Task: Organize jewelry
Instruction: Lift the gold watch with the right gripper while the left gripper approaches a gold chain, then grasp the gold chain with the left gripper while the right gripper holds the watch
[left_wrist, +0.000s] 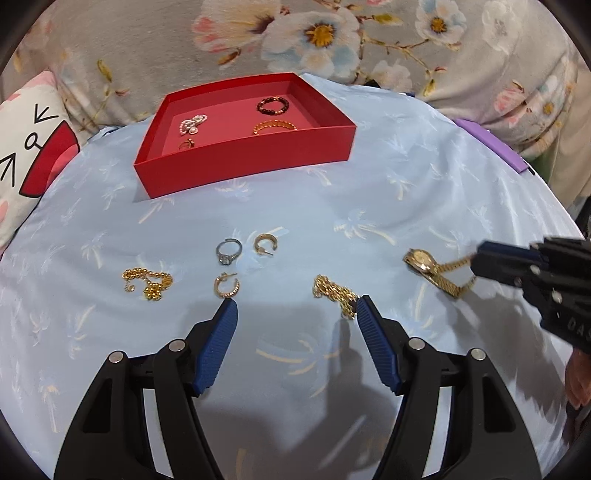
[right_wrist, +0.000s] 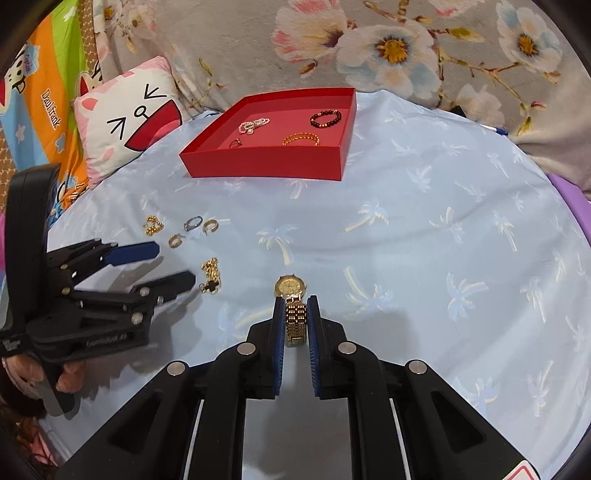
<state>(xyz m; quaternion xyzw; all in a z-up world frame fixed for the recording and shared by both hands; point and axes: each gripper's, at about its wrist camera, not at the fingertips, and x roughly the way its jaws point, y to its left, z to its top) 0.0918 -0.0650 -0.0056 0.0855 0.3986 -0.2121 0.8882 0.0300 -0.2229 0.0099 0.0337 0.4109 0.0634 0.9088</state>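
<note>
A red tray at the back holds a pearl piece, a dark bead bracelet, a gold bracelet and a small ring. My right gripper is shut on the band of a gold watch, which hangs just above the blue cloth. My left gripper stands open over the cloth, nothing between its fingers. Close in front of it lie a gold chain, a gold hoop earring, a second hoop, a silver ring and a gold bead chain.
A light blue cloth with palm prints covers the round surface. A cartoon cushion lies at the back left and a floral blanket runs behind the tray. A purple edge shows at the right. A hand grips the left tool.
</note>
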